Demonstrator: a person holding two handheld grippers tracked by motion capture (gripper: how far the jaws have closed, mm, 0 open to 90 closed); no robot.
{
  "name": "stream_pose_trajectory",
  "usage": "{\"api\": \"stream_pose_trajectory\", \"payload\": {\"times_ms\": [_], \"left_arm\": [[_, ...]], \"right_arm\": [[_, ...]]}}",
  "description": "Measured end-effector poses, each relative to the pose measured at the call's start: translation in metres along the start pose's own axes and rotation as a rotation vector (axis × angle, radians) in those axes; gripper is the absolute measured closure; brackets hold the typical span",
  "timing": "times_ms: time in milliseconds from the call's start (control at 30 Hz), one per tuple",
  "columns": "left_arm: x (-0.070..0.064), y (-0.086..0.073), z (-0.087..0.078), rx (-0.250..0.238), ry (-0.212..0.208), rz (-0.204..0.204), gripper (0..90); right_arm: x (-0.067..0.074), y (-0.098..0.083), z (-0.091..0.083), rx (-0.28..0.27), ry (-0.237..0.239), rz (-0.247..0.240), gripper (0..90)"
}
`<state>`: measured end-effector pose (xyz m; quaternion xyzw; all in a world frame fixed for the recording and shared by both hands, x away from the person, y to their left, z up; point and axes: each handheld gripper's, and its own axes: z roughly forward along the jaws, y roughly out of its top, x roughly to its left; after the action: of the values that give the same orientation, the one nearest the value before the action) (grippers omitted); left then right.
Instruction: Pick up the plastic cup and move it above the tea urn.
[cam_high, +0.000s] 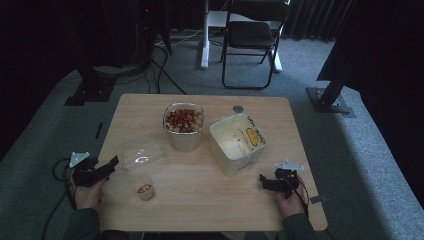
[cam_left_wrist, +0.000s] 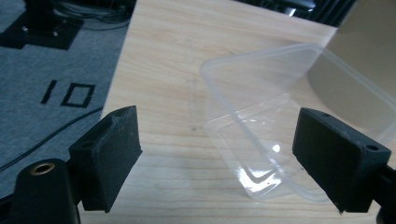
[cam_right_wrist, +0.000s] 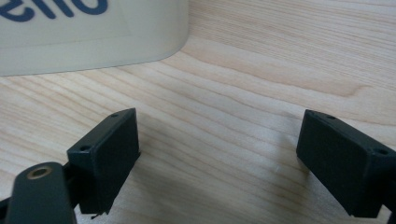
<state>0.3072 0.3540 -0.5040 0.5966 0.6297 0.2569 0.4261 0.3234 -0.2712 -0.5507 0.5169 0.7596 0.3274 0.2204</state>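
The left tool (cam_high: 113, 163) rests at the near left edge of the wooden counter (cam_high: 200, 200), its jaws spread wide with nothing between them. Just ahead of it lies a clear plastic tub (cam_high: 139, 152), empty and see-through; in the left gripper view that clear tub (cam_left_wrist: 280, 135) sits beyond the open jaws, closer to the right-hand jaw, not touching either as far as I can see. Just beside the left tool, a little toward the middle of the counter, stands a small cup (cam_high: 145, 189) with something brownish in the bottom; what it is I cannot tell.

Farther ahead of the left tool, past the clear tub, is a round beige bowl (cam_high: 183, 126) filled with reddish and pale pieces.

The right tool (cam_high: 262, 180) sits at the near right of the counter, jaws also held well apart on nothing. Directly ahead of it stands a cream square tub (cam_high: 238, 143) with a yellow mark on its rim, empty inside. In the right gripper view the cream tub's wall (cam_right_wrist: 93, 35), with blue lettering, rises beyond the left jaw, apart from it.
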Motion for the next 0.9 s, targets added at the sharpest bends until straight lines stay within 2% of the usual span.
{"api": "stream_pose_trajectory", "payload": {"times_ms": [33, 333, 400, 533, 633, 667, 733, 767, 800, 833, 867, 900], "left_arm": [[-0.001, 0.001, 0.000, -0.007, -0.014, -0.008, 15.5], [-0.008, 0.005, 0.002, -0.024, -0.058, -0.019, 15.5], [-0.010, 0.006, 0.004, -0.022, -0.082, -0.030, 15.6], [-0.020, 0.010, 0.008, -0.010, -0.102, -0.007, 17.4], [-0.026, 0.011, 0.013, 0.012, -0.093, 0.007, 21.1], [-0.028, 0.011, 0.016, 0.023, -0.079, 0.014, 22.2], [-0.028, 0.011, 0.016, 0.023, -0.079, 0.014, 24.1], [-0.030, 0.010, 0.020, 0.045, -0.059, 0.033, 24.1], [-0.031, 0.010, 0.022, 0.053, -0.047, 0.042, 33.7], [-0.032, 0.010, 0.024, 0.056, -0.027, 0.056, 38.1], [-0.032, 0.011, 0.025, 0.062, -0.023, 0.061, 38.1], [-0.032, 0.012, 0.028, 0.069, -0.016, 0.058, 42.2]], "right_arm": [[0.000, 0.000, 0.000, 0.001, 0.001, -0.001, 13.0], [0.000, 0.000, 0.000, 0.001, 0.002, 0.000, 13.0], [0.001, 0.000, 0.000, 0.001, 0.004, -0.001, 13.0], [0.001, 0.000, 0.000, 0.000, 0.006, -0.003, 13.0], [0.001, 0.000, 0.000, 0.000, 0.008, -0.005, 13.0], [0.001, 0.000, 0.000, -0.001, 0.008, -0.006, 13.0], [0.001, 0.000, 0.000, 0.000, 0.009, -0.006, 13.0], [0.001, 0.000, 0.000, 0.000, 0.009, -0.006, 13.0], [0.001, 0.000, 0.000, 0.000, 0.008, -0.006, 13.0], [0.001, 0.000, 0.000, 0.000, 0.008, -0.006, 13.0], [0.001, 0.000, 0.000, 0.000, 0.008, -0.006, 13.0], [0.001, 0.000, 0.000, 0.000, 0.008, -0.006, 13.0]]}}
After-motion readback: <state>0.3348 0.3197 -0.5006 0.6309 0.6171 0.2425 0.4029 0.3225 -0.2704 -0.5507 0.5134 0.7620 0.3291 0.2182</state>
